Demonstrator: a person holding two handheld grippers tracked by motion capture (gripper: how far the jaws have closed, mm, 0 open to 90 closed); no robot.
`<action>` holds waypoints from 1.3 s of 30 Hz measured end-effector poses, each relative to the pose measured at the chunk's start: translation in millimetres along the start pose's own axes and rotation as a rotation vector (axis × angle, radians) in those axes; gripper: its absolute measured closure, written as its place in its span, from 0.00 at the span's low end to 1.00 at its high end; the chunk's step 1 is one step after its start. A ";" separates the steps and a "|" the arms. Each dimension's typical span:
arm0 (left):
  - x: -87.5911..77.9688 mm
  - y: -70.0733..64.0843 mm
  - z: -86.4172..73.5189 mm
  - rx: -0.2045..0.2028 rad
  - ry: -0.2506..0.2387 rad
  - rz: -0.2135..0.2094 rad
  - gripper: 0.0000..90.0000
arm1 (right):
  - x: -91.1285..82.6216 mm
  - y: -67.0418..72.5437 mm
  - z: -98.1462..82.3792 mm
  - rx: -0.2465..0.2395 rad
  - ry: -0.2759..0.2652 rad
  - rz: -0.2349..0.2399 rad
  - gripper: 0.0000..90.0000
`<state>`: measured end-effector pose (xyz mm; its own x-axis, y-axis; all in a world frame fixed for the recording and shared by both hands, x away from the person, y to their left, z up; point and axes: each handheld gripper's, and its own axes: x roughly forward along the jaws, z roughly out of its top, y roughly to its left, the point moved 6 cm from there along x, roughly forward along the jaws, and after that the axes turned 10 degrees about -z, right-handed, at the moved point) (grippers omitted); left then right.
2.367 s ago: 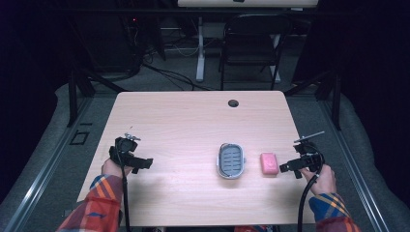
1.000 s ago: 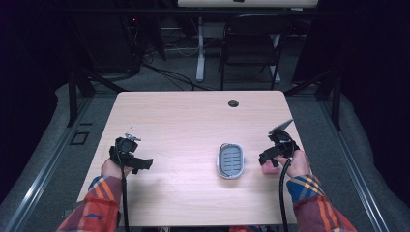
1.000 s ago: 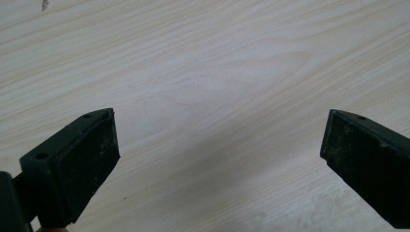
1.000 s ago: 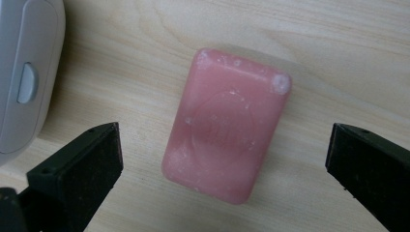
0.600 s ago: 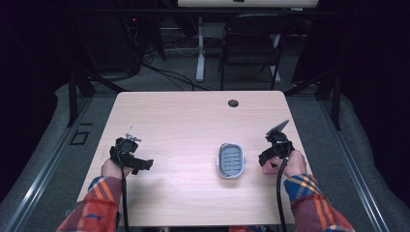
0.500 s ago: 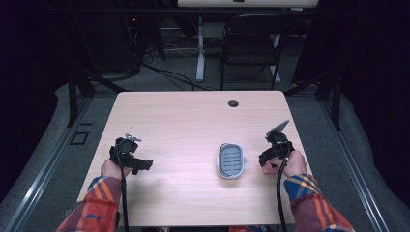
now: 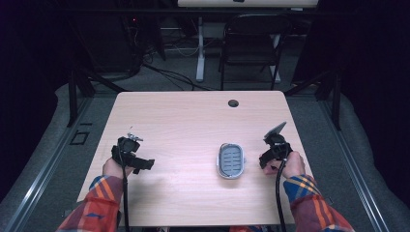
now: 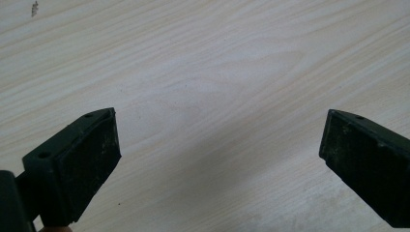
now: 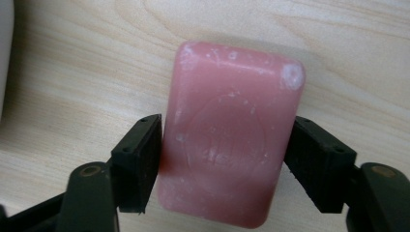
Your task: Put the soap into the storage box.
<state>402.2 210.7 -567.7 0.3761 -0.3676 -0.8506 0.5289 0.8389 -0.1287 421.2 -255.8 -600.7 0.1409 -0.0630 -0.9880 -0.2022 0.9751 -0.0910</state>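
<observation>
Since the earliest frame, the right gripper (image 7: pixel 263 159) has shifted inward from the table's right edge to the pink soap bar (image 9: pixel 231 130), and its jaws now press both long sides of that bar, which lies flat on the wooden table (image 7: pixel 193 121). Just left of it sits the grey soap dish (image 7: pixel 231 160). Unmoved at the table's left, the left gripper (image 8: pixel 217 159) is spread wide over bare wood, holding nothing.
</observation>
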 end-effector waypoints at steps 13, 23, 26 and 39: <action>-1.4 -1.8 0.4 0.013 -0.002 -0.009 0.01 | 0.2 -4.5 0.9 -0.051 0.002 -0.008 0.41; -1.9 -4.5 1.9 0.020 -0.011 0.004 0.01 | -14.4 -5.6 0.8 -0.083 -0.029 0.010 0.41; -2.2 -5.4 1.3 0.024 -0.013 0.009 0.02 | -20.4 -3.8 0.7 -0.107 -0.038 -0.011 0.41; -2.3 -3.2 -1.9 0.010 0.007 0.010 0.02 | -43.1 1.5 2.3 -0.128 -0.080 0.015 0.41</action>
<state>398.2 209.6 -566.3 0.3759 -0.3564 -0.8554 0.5328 0.8384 -0.1152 417.0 -251.2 -558.0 0.2124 -0.0262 -0.9768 -0.3257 0.9406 -0.0961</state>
